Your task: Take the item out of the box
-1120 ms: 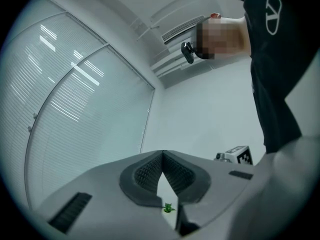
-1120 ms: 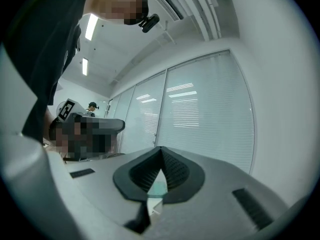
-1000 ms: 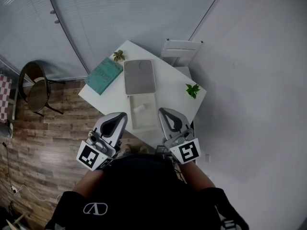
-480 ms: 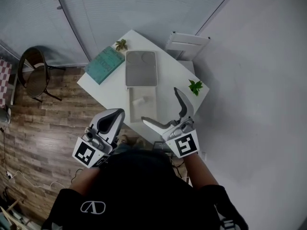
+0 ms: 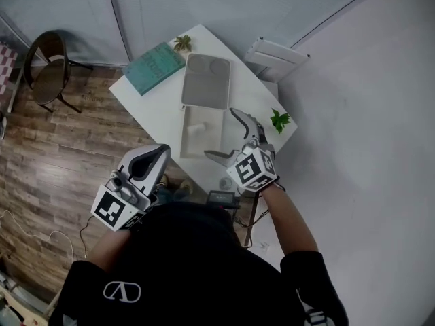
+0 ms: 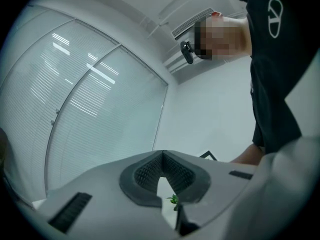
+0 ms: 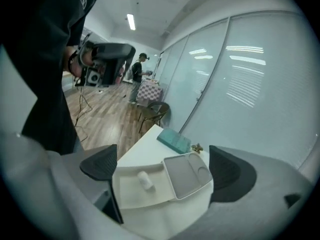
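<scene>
The small white roll (image 7: 145,180) lies on its side in the open box (image 5: 192,148) on the table (image 5: 153,109), mid-frame in the head view; I'd judge it light, fairly stiff and apt to roll, best pinched across its middle. The right gripper (image 5: 221,133) hovers over the box, its jaws just opening and now wide, holding nothing, while the left gripper (image 5: 160,153), lower left, is pressed together and empty. The right gripper view shows the roll plainly between the pads (image 7: 100,163); the left gripper view shows only blinds (image 6: 100,109) and wall (image 6: 210,109).
</scene>
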The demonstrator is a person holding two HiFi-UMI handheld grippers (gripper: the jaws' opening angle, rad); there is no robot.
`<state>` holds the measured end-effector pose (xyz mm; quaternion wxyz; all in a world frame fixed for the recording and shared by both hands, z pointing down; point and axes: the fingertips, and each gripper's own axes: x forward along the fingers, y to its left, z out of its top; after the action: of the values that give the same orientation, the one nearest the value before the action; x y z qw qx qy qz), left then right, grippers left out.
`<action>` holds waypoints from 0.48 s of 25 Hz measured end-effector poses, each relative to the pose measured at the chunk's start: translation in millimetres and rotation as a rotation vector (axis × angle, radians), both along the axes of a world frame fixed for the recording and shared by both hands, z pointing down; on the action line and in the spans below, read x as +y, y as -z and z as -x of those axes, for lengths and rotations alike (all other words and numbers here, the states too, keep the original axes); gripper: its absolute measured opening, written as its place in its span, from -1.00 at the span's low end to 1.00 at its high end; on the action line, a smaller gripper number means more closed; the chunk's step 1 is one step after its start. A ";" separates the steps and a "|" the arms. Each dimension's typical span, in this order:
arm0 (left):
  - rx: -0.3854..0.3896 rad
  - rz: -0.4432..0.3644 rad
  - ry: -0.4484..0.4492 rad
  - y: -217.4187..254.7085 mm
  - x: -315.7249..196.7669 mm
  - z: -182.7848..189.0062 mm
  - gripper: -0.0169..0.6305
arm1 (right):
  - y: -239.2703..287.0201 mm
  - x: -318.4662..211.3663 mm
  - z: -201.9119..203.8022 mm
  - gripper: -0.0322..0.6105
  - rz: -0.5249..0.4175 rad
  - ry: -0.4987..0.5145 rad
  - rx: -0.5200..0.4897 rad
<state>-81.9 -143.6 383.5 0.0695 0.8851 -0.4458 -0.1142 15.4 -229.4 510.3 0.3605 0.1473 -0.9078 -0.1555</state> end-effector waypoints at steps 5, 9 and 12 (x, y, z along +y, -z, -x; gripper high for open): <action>0.042 -0.045 0.083 8.6 -8.9 4.5 -0.93 | -70.2 -15.9 5.7 0.83 0.068 0.112 0.154; 0.043 -0.006 0.120 -5.5 6.5 18.2 -0.93 | -123.9 -15.5 14.5 0.82 0.142 0.172 0.275; -0.001 0.077 0.125 -33.2 27.2 31.0 -0.93 | -158.8 -11.0 19.7 0.81 0.185 0.203 0.367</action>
<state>-112.9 -116.4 416.7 0.0960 0.8523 -0.5042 -0.1009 -4.3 -240.4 669.0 0.5140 -0.0094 -0.8476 -0.1313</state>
